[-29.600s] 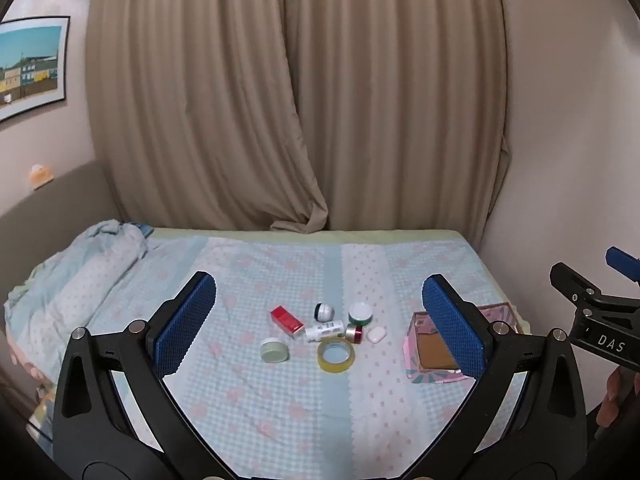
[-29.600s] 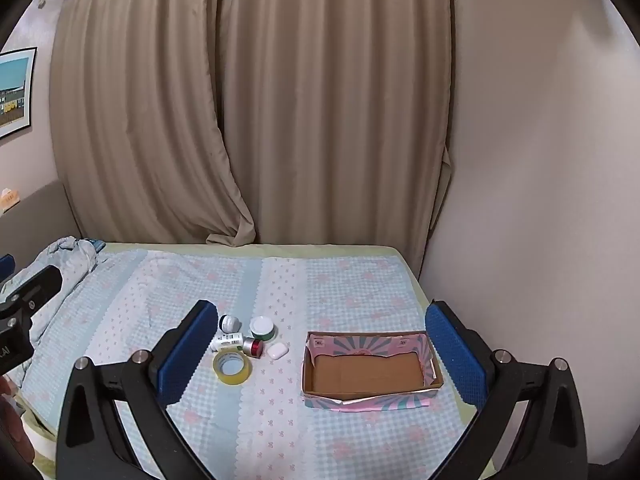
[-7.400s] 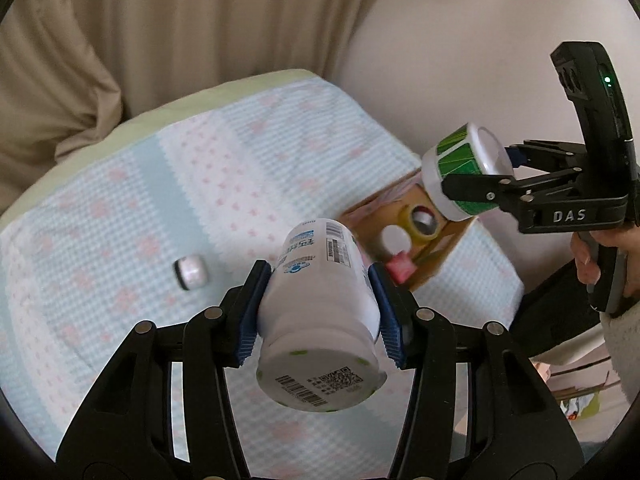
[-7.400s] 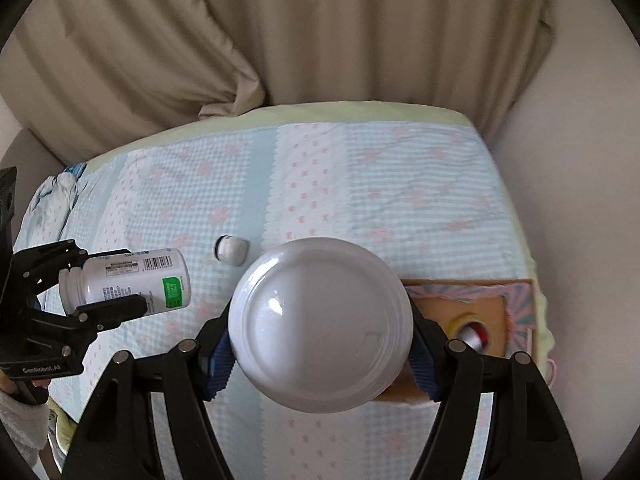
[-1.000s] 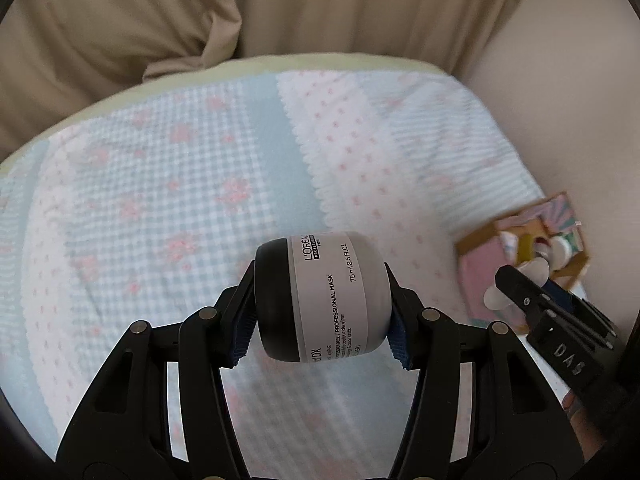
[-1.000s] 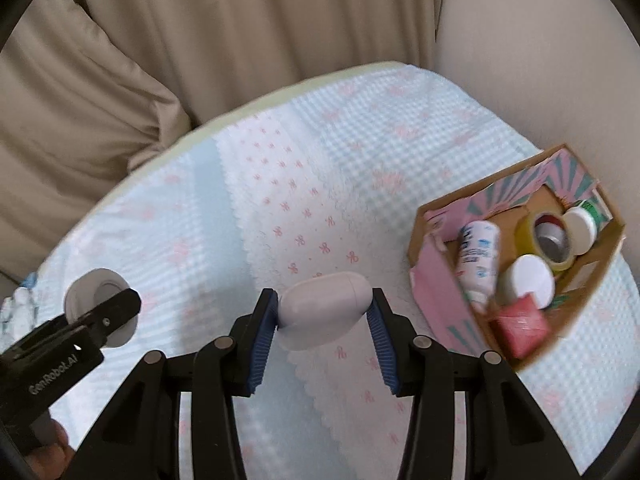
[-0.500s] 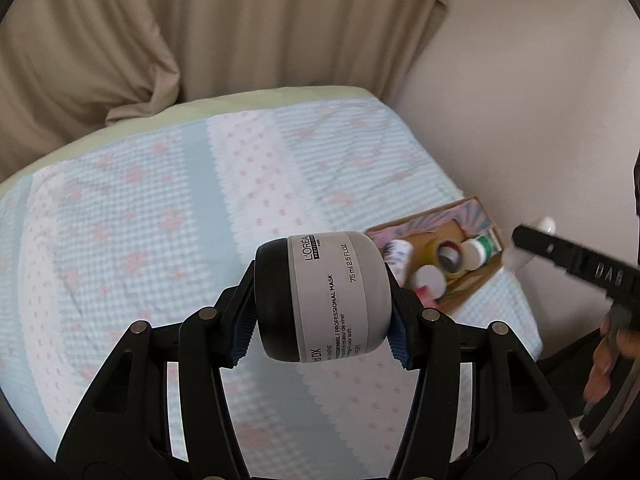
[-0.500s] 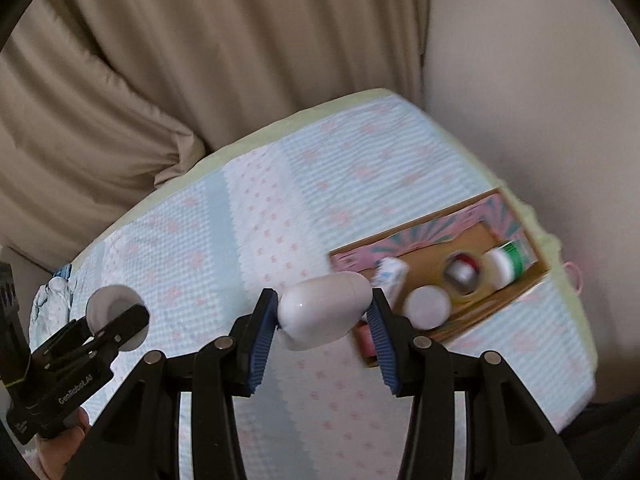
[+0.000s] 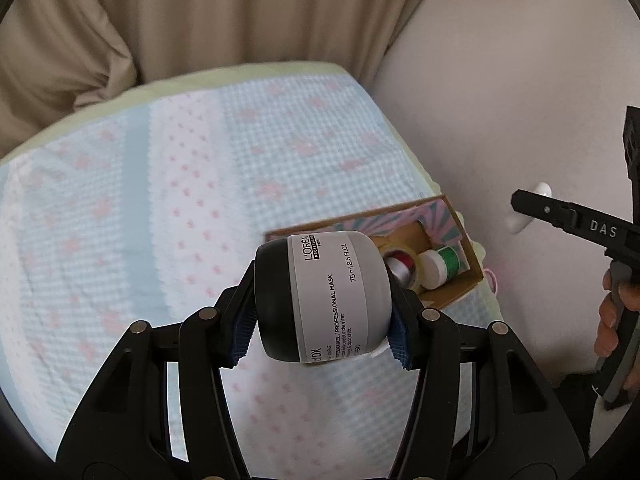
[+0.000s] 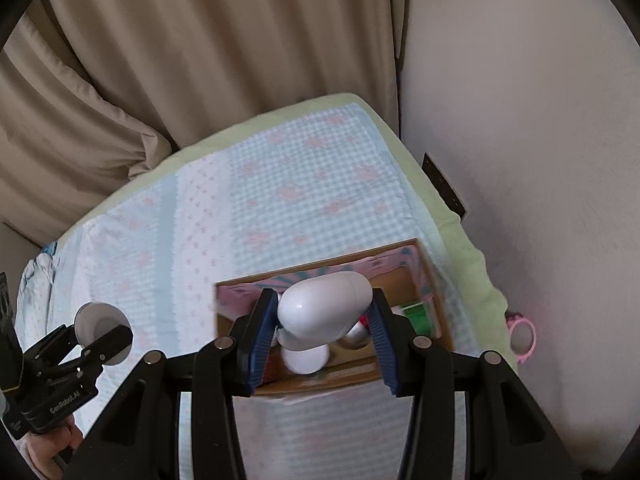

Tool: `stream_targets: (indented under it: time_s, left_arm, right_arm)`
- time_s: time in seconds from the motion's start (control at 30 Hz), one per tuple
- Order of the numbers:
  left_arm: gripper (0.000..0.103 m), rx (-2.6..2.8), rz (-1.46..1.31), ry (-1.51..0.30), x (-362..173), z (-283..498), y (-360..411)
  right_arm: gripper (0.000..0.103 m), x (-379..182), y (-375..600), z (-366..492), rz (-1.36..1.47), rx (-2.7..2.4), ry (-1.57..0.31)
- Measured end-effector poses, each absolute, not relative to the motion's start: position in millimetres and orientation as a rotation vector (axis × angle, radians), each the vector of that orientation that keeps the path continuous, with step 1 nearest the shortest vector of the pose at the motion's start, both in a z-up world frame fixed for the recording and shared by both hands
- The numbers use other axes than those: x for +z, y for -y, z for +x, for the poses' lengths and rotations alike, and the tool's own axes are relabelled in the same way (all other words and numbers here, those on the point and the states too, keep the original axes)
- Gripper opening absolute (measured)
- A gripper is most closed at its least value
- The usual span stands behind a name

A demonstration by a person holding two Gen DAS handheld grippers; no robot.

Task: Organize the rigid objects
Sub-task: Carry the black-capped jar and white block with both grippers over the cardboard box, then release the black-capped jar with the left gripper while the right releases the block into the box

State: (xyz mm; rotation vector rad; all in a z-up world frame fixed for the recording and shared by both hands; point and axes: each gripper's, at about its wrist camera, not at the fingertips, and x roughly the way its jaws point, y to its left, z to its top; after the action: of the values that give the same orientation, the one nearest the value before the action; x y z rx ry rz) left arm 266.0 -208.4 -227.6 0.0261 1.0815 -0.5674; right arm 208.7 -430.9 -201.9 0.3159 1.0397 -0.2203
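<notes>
Setting: You worked over a bed [image 10: 320, 184] covered in a pale blue and pink patterned cloth, with beige curtains [image 10: 200, 60] behind it and a plain wall on your right.

Left gripper: Your left gripper [image 9: 320, 320] was closed on a grey mask jar [image 9: 332, 296] with a black lid. The jar lay sideways between the blue pads, lid to the left, held in the air above the cloth.

Right gripper: Your right gripper [image 10: 320, 320] was closed on a smooth white oval case [image 10: 324, 308], pinched end to end between the blue pads.

Box: An open cardboard box [image 10: 436, 280] with a pink and teal lining sat near the right edge of the bed.

Box contents: A green-labelled white jar [image 9: 440, 264], a roll of tape [image 9: 400, 268] and a white round lid [image 10: 304, 358] were visible inside; other items were partly hidden.

Position: In the right wrist view the oval case hung directly over the open box. In the left wrist view the mask jar hung in front of the box's near left corner, not yet over the opening.

Step in hand: You appeared to be carrying the last two loose items to the box, with the case about to go in first.

Next move: It likely called for lowering the case into a free gap among the things already there, then spreading the pads. The jar would then need to travel rightward over the opening.

Risk: The box looked crowded, so the case could settle on top of another item.
</notes>
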Motion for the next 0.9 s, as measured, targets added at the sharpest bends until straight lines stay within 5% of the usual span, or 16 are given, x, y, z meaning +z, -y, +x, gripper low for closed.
stream_targets:
  time_s: [0.8, 0.9]
  left_arm:
    - [0.052, -0.588, 0.312, -1.347, -402, 313, 380]
    - [0.101, -0.582, 0.341, -1.325, -393, 313, 383]
  right_arm:
    - [0.043, -384, 516, 281, 0.330, -0.114, -1.267]
    - [0.064, -388, 517, 286, 0.325, -0.106, -1.285]
